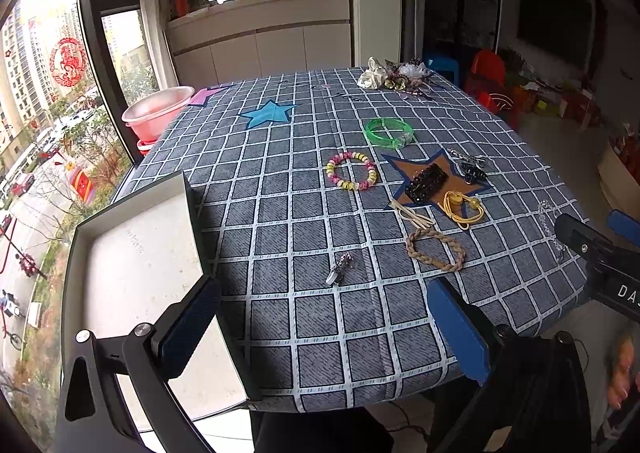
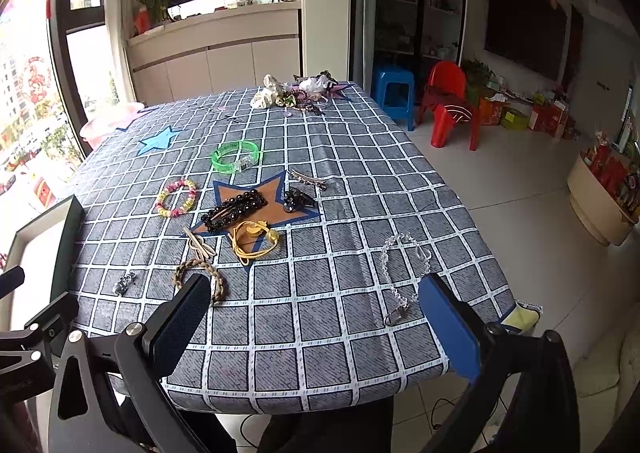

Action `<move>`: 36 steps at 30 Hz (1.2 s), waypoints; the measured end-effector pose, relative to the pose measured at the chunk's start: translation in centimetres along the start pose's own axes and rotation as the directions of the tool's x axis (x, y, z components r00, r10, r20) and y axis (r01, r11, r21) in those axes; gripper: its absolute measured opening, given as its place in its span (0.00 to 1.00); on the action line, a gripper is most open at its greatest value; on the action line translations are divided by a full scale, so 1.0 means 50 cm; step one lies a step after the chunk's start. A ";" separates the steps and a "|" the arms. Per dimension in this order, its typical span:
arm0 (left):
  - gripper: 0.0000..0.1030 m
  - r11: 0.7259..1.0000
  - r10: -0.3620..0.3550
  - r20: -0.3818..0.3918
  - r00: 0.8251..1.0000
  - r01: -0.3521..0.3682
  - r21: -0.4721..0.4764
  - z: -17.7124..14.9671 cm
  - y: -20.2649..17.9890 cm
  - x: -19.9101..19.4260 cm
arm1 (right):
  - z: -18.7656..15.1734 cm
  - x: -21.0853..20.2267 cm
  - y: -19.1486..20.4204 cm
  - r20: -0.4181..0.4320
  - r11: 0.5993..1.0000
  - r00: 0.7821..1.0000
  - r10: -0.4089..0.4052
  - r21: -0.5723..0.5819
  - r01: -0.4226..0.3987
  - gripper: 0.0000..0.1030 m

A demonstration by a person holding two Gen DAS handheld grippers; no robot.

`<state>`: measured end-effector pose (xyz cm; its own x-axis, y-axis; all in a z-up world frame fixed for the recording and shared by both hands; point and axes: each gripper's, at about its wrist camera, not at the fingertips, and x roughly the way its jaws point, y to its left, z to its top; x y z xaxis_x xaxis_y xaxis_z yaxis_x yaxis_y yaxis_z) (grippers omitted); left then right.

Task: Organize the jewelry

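Jewelry lies spread on the checked tablecloth: a green bangle, a pink-yellow bead bracelet, a black hair clip, a yellow hair tie, a braided tan bracelet, a small silver charm and a clear bead chain. An open white-lined box sits at the table's left edge. My left gripper is open and empty over the front edge. My right gripper is open and empty, near the bead chain.
A pile of scrunchies and hair ornaments sits at the far edge. A pink basin stands off the table's left side. A red chair and a blue stool stand to the right.
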<state>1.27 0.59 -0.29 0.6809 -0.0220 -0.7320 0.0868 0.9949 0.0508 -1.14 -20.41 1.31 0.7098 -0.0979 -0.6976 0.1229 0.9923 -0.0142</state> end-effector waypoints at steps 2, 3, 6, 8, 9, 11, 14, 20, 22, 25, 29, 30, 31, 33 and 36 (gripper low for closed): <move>1.00 1.000 0.001 0.000 1.000 -0.001 -0.001 0.001 -0.001 0.001 | 0.001 -0.001 -0.001 0.003 1.000 1.000 0.000 0.001 0.000 1.00; 1.00 1.000 0.001 0.000 1.000 -0.001 -0.001 0.001 -0.001 0.001 | 0.002 -0.001 -0.002 0.003 1.000 1.000 0.000 0.002 0.000 1.00; 1.00 1.000 0.001 0.000 1.000 -0.001 -0.001 0.002 -0.001 0.001 | 0.003 -0.002 -0.004 0.007 1.000 1.000 0.000 0.005 0.000 1.00; 1.00 1.000 0.001 0.000 1.000 -0.001 0.000 0.001 0.000 0.001 | 0.003 -0.002 -0.004 0.006 1.000 1.000 -0.002 0.004 0.002 1.00; 1.00 1.000 0.001 0.000 1.000 -0.001 0.000 0.001 0.000 0.001 | 0.003 -0.003 -0.004 0.005 1.000 1.000 -0.001 0.004 0.001 1.00; 1.00 1.000 0.003 -0.001 1.000 -0.003 0.000 0.001 0.000 0.002 | 0.003 -0.004 -0.005 0.005 1.000 1.000 -0.001 0.004 0.001 1.00; 1.00 1.000 0.005 -0.003 1.000 -0.005 0.001 0.001 0.002 0.001 | 0.003 -0.003 -0.004 0.006 1.000 1.000 -0.001 0.004 0.001 1.00; 1.00 1.000 0.008 -0.007 1.000 -0.008 0.001 -0.003 0.000 0.002 | 0.002 -0.004 -0.006 0.004 1.000 1.000 0.001 0.005 -0.001 1.00; 1.00 1.000 0.009 -0.007 1.000 -0.009 0.000 -0.003 0.001 0.001 | 0.002 -0.004 -0.006 0.003 1.000 1.000 0.000 0.005 0.000 1.00; 1.00 1.000 0.009 -0.007 1.000 -0.009 0.001 -0.003 0.000 0.003 | 0.002 -0.004 -0.007 0.003 1.000 1.000 0.000 0.005 0.000 1.00; 1.00 1.000 0.009 -0.007 1.000 -0.009 0.001 -0.003 0.000 0.003 | 0.002 -0.004 -0.007 0.002 1.000 1.000 0.001 0.006 -0.001 1.00; 1.00 1.000 0.008 -0.007 1.000 -0.008 0.001 -0.003 0.000 0.003 | 0.001 -0.003 -0.007 0.001 1.000 1.000 0.001 0.006 -0.001 1.00; 1.00 1.000 0.008 -0.007 1.000 -0.008 0.001 -0.003 0.000 0.003 | 0.001 -0.004 -0.008 0.000 1.000 1.000 0.001 0.006 -0.001 1.00; 1.00 1.000 0.009 -0.008 1.000 -0.009 0.002 -0.004 0.000 0.003 | 0.000 -0.003 -0.007 0.000 1.000 1.000 0.001 0.006 -0.001 1.00; 1.00 1.000 0.010 -0.008 1.000 -0.010 0.002 -0.005 0.000 0.003 | -0.003 -0.001 -0.007 -0.003 1.000 1.000 0.002 0.008 -0.002 1.00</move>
<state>1.18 0.60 -0.59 0.6758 -0.0113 -0.7370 0.0818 0.9949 0.0597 -1.30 -20.73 1.24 0.7081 -0.0960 -0.6996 0.1274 0.9918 -0.0071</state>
